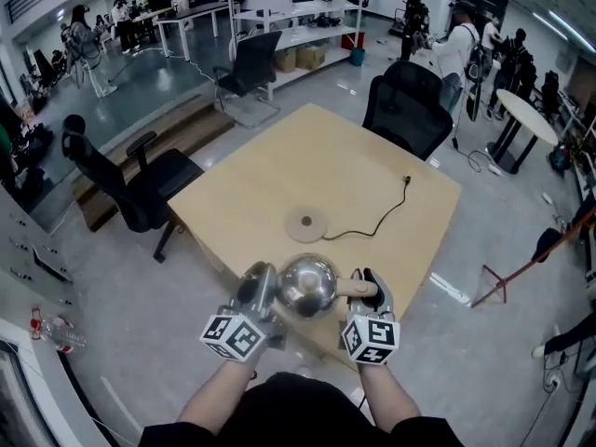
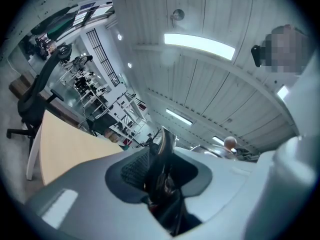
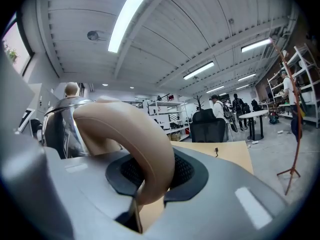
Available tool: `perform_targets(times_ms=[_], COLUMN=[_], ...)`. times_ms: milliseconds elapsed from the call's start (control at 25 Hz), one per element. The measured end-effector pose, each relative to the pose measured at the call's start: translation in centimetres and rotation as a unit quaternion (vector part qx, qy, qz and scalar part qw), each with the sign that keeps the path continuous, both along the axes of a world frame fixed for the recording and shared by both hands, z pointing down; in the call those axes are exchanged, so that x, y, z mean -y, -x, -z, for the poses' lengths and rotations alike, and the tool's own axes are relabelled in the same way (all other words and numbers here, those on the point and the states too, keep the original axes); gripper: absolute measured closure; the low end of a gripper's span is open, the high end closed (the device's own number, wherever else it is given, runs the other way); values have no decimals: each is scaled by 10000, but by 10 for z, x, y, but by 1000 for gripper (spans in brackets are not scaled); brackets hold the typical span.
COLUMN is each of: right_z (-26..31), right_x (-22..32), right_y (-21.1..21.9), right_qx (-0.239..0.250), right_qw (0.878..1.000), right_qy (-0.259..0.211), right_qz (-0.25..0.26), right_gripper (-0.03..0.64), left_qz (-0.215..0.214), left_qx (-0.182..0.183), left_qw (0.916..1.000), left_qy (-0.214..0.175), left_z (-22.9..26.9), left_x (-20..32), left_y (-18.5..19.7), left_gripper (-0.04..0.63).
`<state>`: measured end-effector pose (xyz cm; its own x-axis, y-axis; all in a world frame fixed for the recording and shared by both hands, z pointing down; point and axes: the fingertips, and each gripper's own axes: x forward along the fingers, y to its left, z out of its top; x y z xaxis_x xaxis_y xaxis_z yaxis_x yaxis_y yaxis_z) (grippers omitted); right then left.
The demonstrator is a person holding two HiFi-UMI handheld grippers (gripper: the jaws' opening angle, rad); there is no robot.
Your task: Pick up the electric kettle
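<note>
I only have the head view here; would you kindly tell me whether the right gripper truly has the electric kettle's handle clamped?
Observer: Yes. In the right gripper view the right gripper is shut on the beige loop handle, with the pads pressing both sides.
Operator: Thank you. And what does the left gripper hold?
Observer: In its own view the left gripper is shut on a thin, dark, shiny part, apparently the spout.
Operator: Is the lid on?
Observer: It seems so: the lid knob sits atop the steel body.
</note>
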<state>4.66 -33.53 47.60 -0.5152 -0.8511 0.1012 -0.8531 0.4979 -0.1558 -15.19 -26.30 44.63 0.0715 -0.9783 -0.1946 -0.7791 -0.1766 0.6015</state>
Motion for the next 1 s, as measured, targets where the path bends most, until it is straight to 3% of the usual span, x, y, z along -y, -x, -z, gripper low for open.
perform_targets(times_ms=[600, 1000], right_z=[9, 8], right_x=[-89, -128], right_y=[14, -33], right_qx=[-42, -160], right_qw=[9994, 9966], right_qy=[-124, 6], right_qz=[-323, -808], right_gripper=[541, 543], left_qz=[-328, -779], left_qx=[10, -169], left_qw=[9994, 9968], left_qy=[-133, 32], left_z=[10, 5], left_x=[-71, -89], left_y=[20, -22], left_gripper=[508, 505])
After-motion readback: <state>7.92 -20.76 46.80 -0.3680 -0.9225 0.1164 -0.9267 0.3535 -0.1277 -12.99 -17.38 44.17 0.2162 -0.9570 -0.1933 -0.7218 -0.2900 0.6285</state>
